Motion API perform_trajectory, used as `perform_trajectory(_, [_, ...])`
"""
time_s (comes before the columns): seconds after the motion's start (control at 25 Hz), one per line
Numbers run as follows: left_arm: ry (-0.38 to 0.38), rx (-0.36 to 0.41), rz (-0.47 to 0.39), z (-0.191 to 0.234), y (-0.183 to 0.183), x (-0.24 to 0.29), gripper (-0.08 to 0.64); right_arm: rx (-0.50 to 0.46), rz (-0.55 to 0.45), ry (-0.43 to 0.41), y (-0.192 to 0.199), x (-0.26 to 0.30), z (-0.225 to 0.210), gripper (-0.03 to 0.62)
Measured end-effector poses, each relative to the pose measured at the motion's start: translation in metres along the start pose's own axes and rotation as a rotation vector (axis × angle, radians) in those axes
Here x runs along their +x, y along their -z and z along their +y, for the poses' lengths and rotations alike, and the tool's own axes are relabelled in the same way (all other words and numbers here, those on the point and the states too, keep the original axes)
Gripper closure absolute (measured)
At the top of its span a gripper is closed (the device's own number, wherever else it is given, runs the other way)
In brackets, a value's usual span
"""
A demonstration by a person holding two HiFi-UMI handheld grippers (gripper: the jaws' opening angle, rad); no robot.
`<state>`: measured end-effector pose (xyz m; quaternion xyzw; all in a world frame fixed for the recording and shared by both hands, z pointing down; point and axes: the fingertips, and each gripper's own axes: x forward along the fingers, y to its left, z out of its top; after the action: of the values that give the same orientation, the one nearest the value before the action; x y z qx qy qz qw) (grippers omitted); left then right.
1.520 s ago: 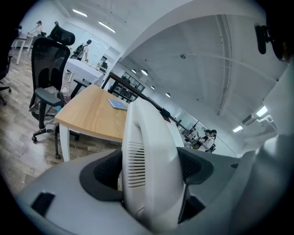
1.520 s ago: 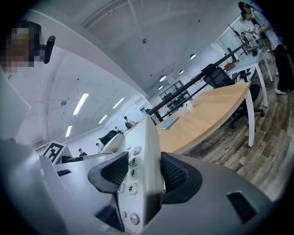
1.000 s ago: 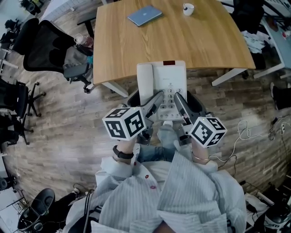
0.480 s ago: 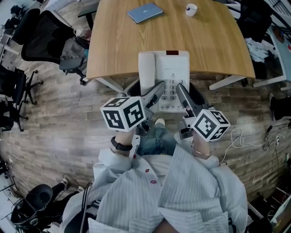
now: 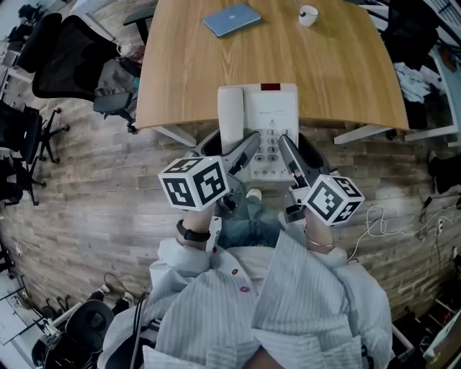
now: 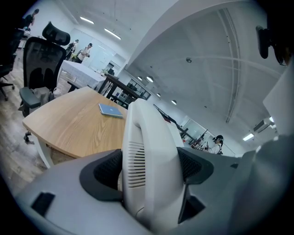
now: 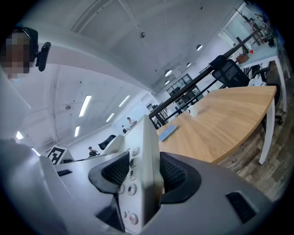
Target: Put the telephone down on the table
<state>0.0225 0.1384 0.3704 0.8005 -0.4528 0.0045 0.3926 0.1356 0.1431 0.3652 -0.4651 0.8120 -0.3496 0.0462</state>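
Telephone [image 5: 268, 115]: white desk set with its handset [image 5: 232, 119] on the left cradle, held by both grippers at the near edge of the table [image 5: 187, 79]. In the head view its far half overlaps the tabletop and its near half hangs past the edge, above the wooden floor [image 5: 94, 194]. Whether its base touches the wood cannot be told.
Left gripper [image 6: 151, 167]: clamped on the handset end. Its own view shows two dark ribbed pads pressing it from either side, with the slotted grille facing the camera.
Right gripper [image 7: 138, 172]: closed on the telephone's right edge. Its own view shows one pad on the key face and the other against the underside, with the keys [image 7: 130, 176] 6, 9 and # just beside the pad.
Head view only: the telephone's whole outline, the marker cubes [image 5: 194, 184] on both grippers, a wristwatch [image 5: 191, 232] on the left wrist, a striped shirt [image 5: 288, 310] and a black office chair [image 5: 65, 58] left of the table.
Gripper views only: the pads' contact. From above, the jaws appear merely as grey arms crossing the telephone's near corners.
Far side of table: a blue notebook [image 5: 230, 19] and a white cup [image 5: 308, 14], well apart from the telephone. The notebook shows in all three views, the cup only in the head and right gripper views.
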Motion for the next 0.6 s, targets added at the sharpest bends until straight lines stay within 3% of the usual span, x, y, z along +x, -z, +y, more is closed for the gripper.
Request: perform_trajectory(0.6, [0.013, -0.011, 0.047, 0.059, -0.085, 0.093, 0.184, 0.039, 0.017, 0.046, -0.054, 0.120, -0.038, 0.371])
